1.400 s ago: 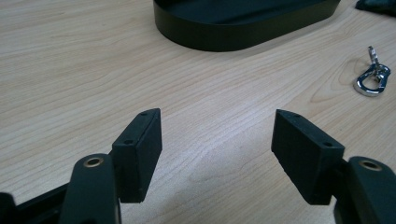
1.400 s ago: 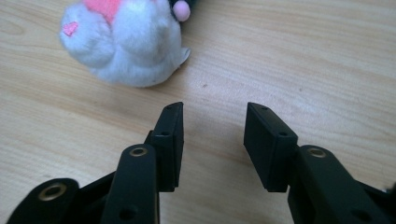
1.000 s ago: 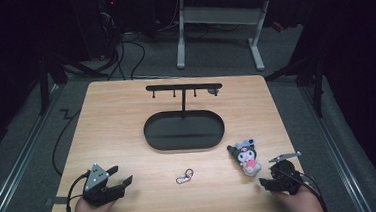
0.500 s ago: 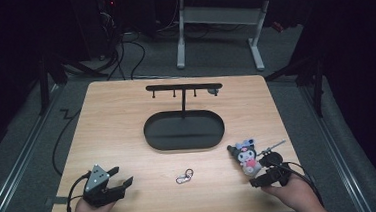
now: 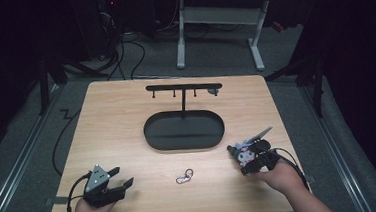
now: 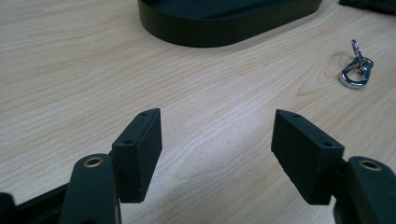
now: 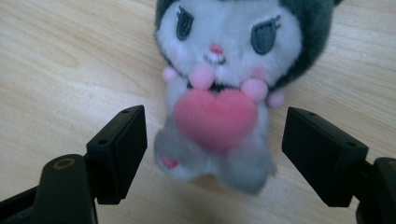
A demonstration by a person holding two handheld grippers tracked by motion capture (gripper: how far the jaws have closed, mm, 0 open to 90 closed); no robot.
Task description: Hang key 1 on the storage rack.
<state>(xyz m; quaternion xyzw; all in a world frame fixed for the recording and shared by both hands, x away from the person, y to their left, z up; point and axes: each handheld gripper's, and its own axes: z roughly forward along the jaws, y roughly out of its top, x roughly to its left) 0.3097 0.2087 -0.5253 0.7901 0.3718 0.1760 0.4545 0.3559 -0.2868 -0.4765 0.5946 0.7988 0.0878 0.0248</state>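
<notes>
A small plush toy (image 5: 241, 152) with a grey hood, white face and pink heart (image 7: 215, 116) lies on the wooden table (image 5: 127, 120) at the front right. My right gripper (image 5: 244, 160) reaches it from the right. Its jaws have just been opening and stand wide on either side of the plush's body (image 7: 219, 154), with gaps on both sides. My left gripper (image 5: 122, 175) rests open at the front left, nothing between its fingers (image 6: 140, 154). A silver keyring clasp (image 5: 184, 176) lies between the two hands, and shows ahead and right in the left gripper view (image 6: 356, 74).
A black oval base (image 5: 183, 130) with a post and a hooked crossbar (image 5: 182, 88) stands at the table's middle; its rim (image 6: 224, 32) shows ahead of the left gripper. Cables, desk legs and a dark floor surround the table.
My right hand has moved left and forward from the table's front right edge to the plush, whose body now lies between its jaws. The left gripper, plush and clasp have stayed put.
</notes>
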